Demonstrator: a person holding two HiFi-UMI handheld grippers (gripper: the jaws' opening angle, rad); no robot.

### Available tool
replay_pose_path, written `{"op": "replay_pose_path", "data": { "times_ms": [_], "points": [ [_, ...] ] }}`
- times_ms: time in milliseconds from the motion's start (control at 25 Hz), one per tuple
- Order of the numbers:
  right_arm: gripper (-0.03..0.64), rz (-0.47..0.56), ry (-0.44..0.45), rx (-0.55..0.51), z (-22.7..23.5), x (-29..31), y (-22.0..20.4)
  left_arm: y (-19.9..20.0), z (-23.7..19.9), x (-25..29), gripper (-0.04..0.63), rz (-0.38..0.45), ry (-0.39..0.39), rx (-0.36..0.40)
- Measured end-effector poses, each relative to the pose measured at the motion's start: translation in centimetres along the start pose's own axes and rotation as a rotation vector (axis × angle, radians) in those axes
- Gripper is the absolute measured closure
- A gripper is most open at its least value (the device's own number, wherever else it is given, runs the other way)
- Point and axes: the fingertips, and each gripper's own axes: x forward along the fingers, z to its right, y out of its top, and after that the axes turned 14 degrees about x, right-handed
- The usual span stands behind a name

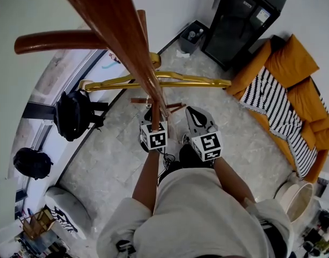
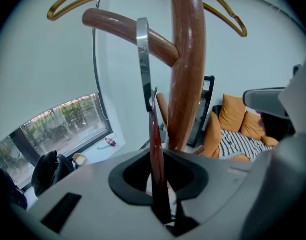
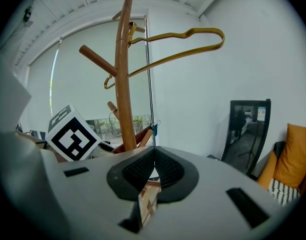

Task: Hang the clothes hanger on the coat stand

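**Fig.** L gripper (image 2: pixel 160 204): jaws clamped on brown hanger (image 2: pixel 154 144), hook (image 2: pixel 142 59) just beside peg (image 2: pixel 123 26) of stand (image 2: pixel 187 84). R gripper (image 3: pixel 152 169): jaws together, empty. Gold hanger (image 1: pixel 199 81) hangs on stand. Best approach: raise hook above peg, lower till seated, then release.

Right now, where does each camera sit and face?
Left gripper view: on left gripper, tilted up the coat stand; shut jaws show.
Right gripper view: on right gripper, facing the stand; shut jaws, left gripper show.
Head view: on the head, steeply down; forearms, both grippers show.
Shared: all show the gold hanger on the stand.
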Motion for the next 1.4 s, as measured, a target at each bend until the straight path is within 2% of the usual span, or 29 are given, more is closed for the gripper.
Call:
{"op": "replay_pose_path", "data": {
  "times_ms": [280, 640, 880, 1400],
  "points": [
    [0.612, -0.006, -0.005, -0.008, 0.3, -0.4, -0.2, -0.5, 0.2, 0.6, 0.534, -0.034, 0.015, 0.014],
    [0.612, -0.001, -0.017, -0.009, 0.7, -0.9, -0.2, -0.8, 0.3, 0.8, 0.534, -0.031, 0.028, 0.011],
    [0.612, -0.004, -0.023, -0.017, 0.4, -1.0, -0.3, -0.2, -0.1, 0.3, 0.534, 0.022, 0.054, 0.037],
    [0.612, 0.008, -0.024, -0.045, -1.2, -1.3, -0.2, 0.5, -0.1, -1.1, 0.531, 0.078, 0.025, 0.031]
  ]
}}
